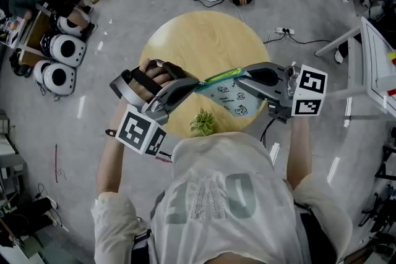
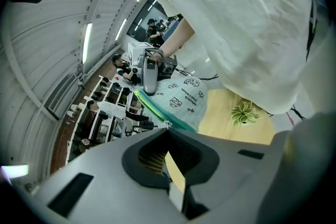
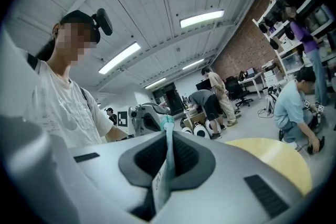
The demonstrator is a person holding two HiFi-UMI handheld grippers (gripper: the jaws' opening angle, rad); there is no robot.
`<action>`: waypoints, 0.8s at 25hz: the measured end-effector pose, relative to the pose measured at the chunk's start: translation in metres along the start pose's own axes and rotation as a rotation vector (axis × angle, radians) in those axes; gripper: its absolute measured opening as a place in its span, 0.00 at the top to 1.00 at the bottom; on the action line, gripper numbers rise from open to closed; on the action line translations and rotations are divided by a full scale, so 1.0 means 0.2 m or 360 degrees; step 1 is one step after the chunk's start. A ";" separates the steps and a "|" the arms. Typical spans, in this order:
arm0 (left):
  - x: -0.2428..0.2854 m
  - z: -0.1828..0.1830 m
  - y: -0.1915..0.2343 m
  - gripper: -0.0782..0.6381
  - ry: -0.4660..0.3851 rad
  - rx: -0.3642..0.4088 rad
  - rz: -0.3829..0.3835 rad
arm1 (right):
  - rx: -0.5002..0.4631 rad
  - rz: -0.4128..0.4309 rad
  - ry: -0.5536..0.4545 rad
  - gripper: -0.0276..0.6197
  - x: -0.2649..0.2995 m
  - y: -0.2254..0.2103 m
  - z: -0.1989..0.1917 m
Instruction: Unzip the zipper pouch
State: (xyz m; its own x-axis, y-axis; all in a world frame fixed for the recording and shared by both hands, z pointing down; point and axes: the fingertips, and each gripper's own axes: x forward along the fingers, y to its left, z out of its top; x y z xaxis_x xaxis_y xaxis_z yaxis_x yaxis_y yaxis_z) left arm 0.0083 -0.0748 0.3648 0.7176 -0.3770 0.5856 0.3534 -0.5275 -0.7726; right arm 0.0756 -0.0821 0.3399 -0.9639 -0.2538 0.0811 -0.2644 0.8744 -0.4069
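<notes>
Thing: pale teal printed fabric zipper pouch (image 1: 228, 96), strung taut between both jaws, round wooden desk (image 1: 204, 40) below | left gripper (image 1: 193, 85): jaws clamped on one end | right gripper (image 1: 239, 78): jaws clamped on opposite end | handling: likely light, floppy; pinch fabric end, tug small pull.

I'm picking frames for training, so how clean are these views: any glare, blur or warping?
Head view: evenly lit and sharp, with strong fisheye curving toward the edges and dark corners. Left gripper view: the shirt is washed out to near white, while the pouch stays sharp. Right gripper view: the ceiling lights blow out, and the frame darkens at its rim.
</notes>
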 end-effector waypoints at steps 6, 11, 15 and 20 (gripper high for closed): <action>-0.11 -0.14 -0.08 0.86 0.0042 -0.0043 -0.0011 | 0.0009 -0.0106 -0.0140 0.91 -0.06 0.00 0.06; -0.17 -0.20 -0.07 0.86 0.0045 -0.0075 0.0037 | -0.0017 -0.0155 -0.0149 0.91 -0.09 0.00 0.08; -0.14 -0.17 -0.06 0.86 0.0038 -0.0091 0.0037 | -0.0028 -0.0157 -0.0138 0.91 -0.12 0.00 0.08; -0.16 -0.21 -0.07 0.86 0.0041 -0.0107 0.0042 | -0.0043 -0.0161 -0.0133 0.91 -0.07 0.00 0.08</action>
State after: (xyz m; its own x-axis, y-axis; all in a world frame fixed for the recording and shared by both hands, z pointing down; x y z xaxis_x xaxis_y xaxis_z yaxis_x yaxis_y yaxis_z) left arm -0.0455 -0.0866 0.3674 0.7101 -0.4103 0.5722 0.2931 -0.5667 -0.7701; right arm 0.0904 -0.0850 0.3239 -0.9265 -0.3737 0.0437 -0.3618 0.8531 -0.3759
